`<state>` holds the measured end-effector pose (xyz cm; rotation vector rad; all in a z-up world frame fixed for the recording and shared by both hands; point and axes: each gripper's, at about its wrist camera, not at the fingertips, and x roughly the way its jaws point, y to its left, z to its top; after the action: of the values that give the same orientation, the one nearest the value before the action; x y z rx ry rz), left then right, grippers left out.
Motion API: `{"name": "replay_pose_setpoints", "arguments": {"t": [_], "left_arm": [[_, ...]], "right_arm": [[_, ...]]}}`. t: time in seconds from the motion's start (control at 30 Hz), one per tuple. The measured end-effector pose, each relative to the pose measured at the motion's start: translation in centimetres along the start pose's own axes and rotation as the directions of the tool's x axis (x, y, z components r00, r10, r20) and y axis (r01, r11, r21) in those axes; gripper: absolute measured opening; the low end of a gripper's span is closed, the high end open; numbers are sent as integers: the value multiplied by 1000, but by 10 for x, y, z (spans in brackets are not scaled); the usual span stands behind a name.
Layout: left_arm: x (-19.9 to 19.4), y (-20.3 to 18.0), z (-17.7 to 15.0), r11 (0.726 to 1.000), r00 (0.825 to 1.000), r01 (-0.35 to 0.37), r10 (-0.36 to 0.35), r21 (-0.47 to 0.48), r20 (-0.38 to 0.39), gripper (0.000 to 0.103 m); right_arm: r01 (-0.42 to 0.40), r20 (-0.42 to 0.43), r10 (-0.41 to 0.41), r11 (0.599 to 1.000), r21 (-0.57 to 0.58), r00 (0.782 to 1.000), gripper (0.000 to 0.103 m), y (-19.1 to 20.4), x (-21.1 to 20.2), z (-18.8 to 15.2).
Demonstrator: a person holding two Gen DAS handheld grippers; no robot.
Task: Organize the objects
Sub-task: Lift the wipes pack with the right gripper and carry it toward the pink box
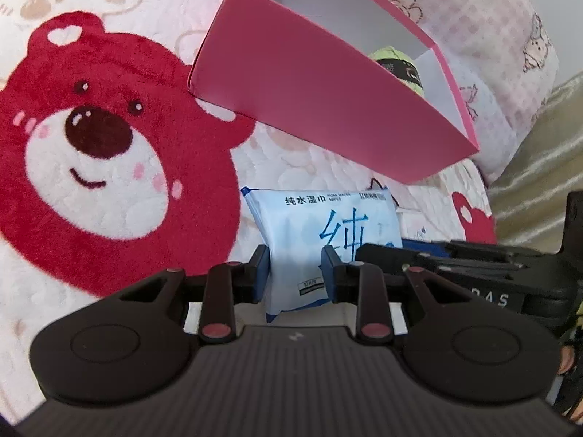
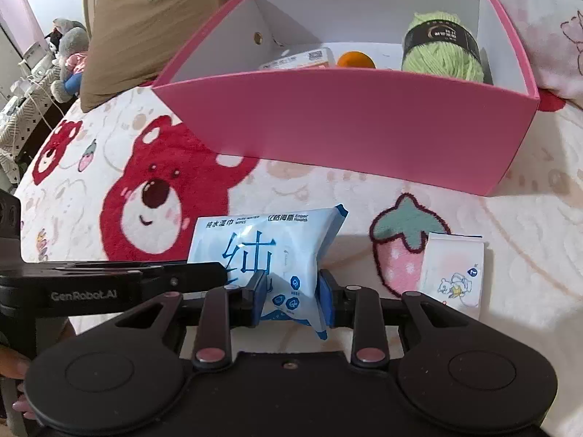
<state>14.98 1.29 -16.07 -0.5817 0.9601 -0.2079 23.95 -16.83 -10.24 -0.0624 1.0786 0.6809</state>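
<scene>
Both tongs are clamped on the same thing here: the left tongs pinch the blue wet-wipe pack across its lower half, and in the right wrist view the right tongs squeeze that same pack near its bottom edge, the foil buckling between the blue pads. So it's a two-handed grip, pack upright, held just above the bear-print blanket on the bed.

Up at twelve o'clock sits the pink box, open-topped, and it's already filling: a ball of green yarn at its one o'clock corner, something orange in the middle that I can't identify, and a flat white packet beside it at eleven. Three things stowed, by the look of it.

What's left? The wipe pack itself, gripped but well short of the box, and one small white tissue packet lying on the blanket at three o'clock from the right tongs, beside the strawberry print. Nothing else loose that I can see.

My read: past halfway. The pack needs lifting over that near pink wall, and the wall stands tall, so clearance is the thing to watch.
</scene>
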Motion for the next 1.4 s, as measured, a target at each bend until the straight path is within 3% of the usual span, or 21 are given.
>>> {"name": "replay_pose_setpoints", "arguments": {"t": [0.2,0.5,0.6,0.87,1.4], "left_arm": [[-32,-14,-9,998,999,-23,25,57,-31,28],[-71,-33,-11,994,999,-49,50,98,-5,29],[-82,-39,-11,993,999,-43,43,106,-2,29],[-103,-59,-10,989,999,-46,48,141,-7,30],[-138,-85,30,986,999,-29,22,163,48,35]], "right_arm": [[-29,-11,29,998,52,1000,39,11,-20,-6],[-70,32,68,996,54,997,41,29,-53,-25],[-95,37,93,994,61,995,47,33,-61,-24],[-76,76,74,997,22,994,52,47,-90,-27],[-87,160,94,995,-46,983,60,64,-130,-4]]}}
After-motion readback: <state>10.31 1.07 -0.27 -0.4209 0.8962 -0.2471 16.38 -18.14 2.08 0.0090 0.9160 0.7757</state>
